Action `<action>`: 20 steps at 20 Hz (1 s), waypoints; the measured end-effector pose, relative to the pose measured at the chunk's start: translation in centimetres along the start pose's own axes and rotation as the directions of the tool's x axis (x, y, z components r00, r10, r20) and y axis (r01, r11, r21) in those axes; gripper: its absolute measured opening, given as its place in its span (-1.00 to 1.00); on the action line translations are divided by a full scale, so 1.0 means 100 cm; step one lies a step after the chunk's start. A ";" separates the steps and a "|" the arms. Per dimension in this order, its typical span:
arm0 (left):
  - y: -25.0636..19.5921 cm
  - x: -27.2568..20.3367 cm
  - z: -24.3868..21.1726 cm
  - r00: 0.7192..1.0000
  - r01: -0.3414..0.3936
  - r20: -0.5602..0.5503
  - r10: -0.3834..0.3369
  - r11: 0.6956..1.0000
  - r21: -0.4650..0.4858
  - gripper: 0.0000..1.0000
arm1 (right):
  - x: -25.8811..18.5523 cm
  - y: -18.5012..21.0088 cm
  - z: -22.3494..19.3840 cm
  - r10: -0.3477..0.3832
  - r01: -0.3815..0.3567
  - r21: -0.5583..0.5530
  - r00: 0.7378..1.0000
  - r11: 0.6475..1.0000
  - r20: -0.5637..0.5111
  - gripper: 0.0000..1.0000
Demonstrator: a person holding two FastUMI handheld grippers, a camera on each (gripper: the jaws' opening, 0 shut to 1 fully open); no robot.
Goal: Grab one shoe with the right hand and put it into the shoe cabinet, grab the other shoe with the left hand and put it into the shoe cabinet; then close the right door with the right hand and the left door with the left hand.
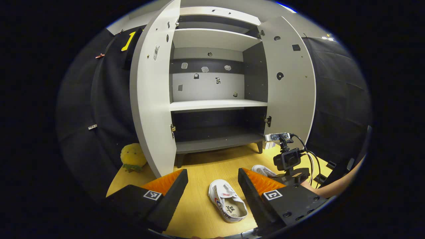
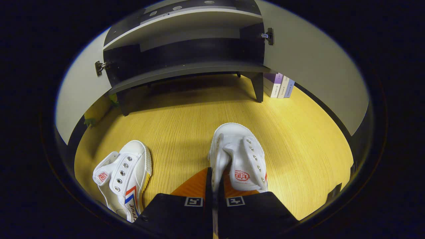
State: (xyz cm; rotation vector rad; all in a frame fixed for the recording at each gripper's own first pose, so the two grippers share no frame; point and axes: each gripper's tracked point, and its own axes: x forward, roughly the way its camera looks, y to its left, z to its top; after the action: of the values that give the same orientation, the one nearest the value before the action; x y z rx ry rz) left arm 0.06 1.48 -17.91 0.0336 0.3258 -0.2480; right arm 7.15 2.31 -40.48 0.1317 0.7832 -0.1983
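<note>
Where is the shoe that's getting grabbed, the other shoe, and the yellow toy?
Grabbed shoe (image 2: pixel 239 156): right gripper view, on its white tongue.
Other shoe (image 2: pixel 124 172): right gripper view, on its laced top.
Yellow toy (image 1: pixel 132 155): left gripper view, on its round body.

Two white canvas shoes, no laces, red logo on the tongue. One shoe (image 2: pixel 237 159) sits right at the right tool (image 2: pixel 215 181), its side wall pinched between the closed fingers, toe pointing away. The other shoe (image 2: pixel 124 177) lies off to that tool's left on the wooden floor. Ahead of both, the shoe cabinet (image 1: pixel 212 106) stands with both doors wide open, shelves bare.
</note>
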 end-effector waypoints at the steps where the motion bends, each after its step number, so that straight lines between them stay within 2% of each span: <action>1: 0.000 0.000 0.001 1.000 -0.007 0.000 0.007 1.000 -0.013 0.89 | -0.001 0.000 -0.001 0.006 -0.006 0.010 1.000 1.000 -0.003 -0.86; 3: 0.004 -0.001 -0.001 0.999 -0.039 -0.008 0.039 0.999 -0.021 0.90 | -0.001 0.000 -0.001 0.014 -0.014 0.017 1.000 1.000 -0.004 -0.86; 6: 0.011 -0.008 0.006 0.996 -0.090 0.019 0.089 0.995 0.037 0.90 | -0.009 0.003 0.001 0.062 -0.062 0.005 0.998 0.998 -0.001 -0.86; 12: 0.007 -0.021 0.001 0.994 -0.108 0.006 0.108 0.993 0.036 0.89 | -0.043 0.010 0.018 0.109 -0.103 -0.088 0.992 0.991 0.061 -0.86; 14: 0.007 -0.024 0.007 0.992 -0.122 0.022 0.121 0.992 0.042 0.90 | -0.056 0.012 0.031 0.124 -0.111 -0.137 0.988 0.984 0.089 -0.86; 18: 0.005 -0.024 0.012 0.994 -0.100 0.040 0.099 0.995 0.022 0.89 | -0.087 0.013 0.073 0.137 -0.109 -0.182 0.979 0.977 0.152 -0.86; 20: 0.004 -0.023 0.016 0.995 -0.083 0.046 0.083 0.997 0.006 0.89 | -0.107 0.020 0.102 0.171 -0.132 -0.188 0.963 0.973 0.208 -0.86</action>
State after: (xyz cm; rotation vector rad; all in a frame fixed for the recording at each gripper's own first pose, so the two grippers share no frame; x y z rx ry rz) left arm -1.44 2.29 -15.64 0.0490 0.2771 -0.1675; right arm 7.16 3.69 -25.60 0.0040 0.5602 0.0019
